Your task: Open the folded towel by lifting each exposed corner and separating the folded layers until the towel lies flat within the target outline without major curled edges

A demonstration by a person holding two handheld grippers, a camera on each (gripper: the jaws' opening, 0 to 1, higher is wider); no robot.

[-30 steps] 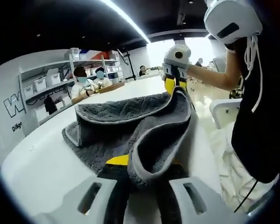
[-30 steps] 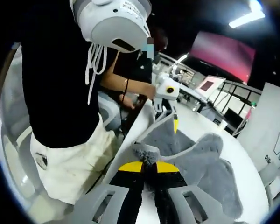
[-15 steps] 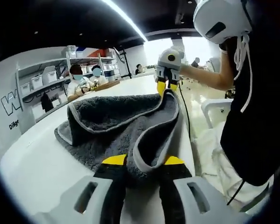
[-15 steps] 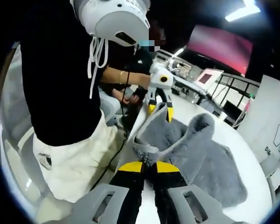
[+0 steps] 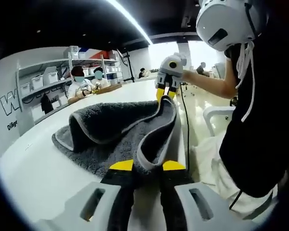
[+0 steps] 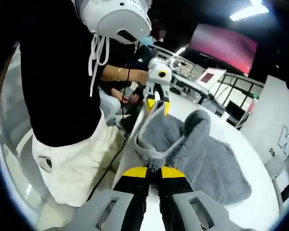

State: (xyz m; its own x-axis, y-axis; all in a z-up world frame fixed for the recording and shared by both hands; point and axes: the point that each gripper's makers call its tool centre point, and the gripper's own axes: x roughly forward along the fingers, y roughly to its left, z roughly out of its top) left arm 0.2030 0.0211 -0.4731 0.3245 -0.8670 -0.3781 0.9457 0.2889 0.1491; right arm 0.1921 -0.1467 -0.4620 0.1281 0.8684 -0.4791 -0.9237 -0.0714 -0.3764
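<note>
A grey towel with a pale border (image 5: 111,127) lies partly folded on the white table (image 5: 33,163). Its upper layer is lifted into a rolled hump. My left gripper (image 5: 147,166) is shut on the near end of the towel's raised edge. That edge runs away to my right gripper (image 5: 165,93), which is shut on the far corner. In the right gripper view my right gripper (image 6: 153,172) pinches the towel (image 6: 207,154) at its corner. There the border runs up to my left gripper (image 6: 158,106), held above the table's edge (image 6: 265,207).
The person (image 5: 253,120) in a black top and white trousers stands right at the table's edge, with a white chair (image 5: 216,113) behind them. Shelves with bins (image 5: 43,79) and two seated people (image 5: 86,82) are beyond the far side. A pink screen (image 6: 226,45) hangs in the background.
Both grippers have kept hold of the towel's edge. The edge between them has drawn longer and straighter, and the raised layer has rolled further over the lower ones.
</note>
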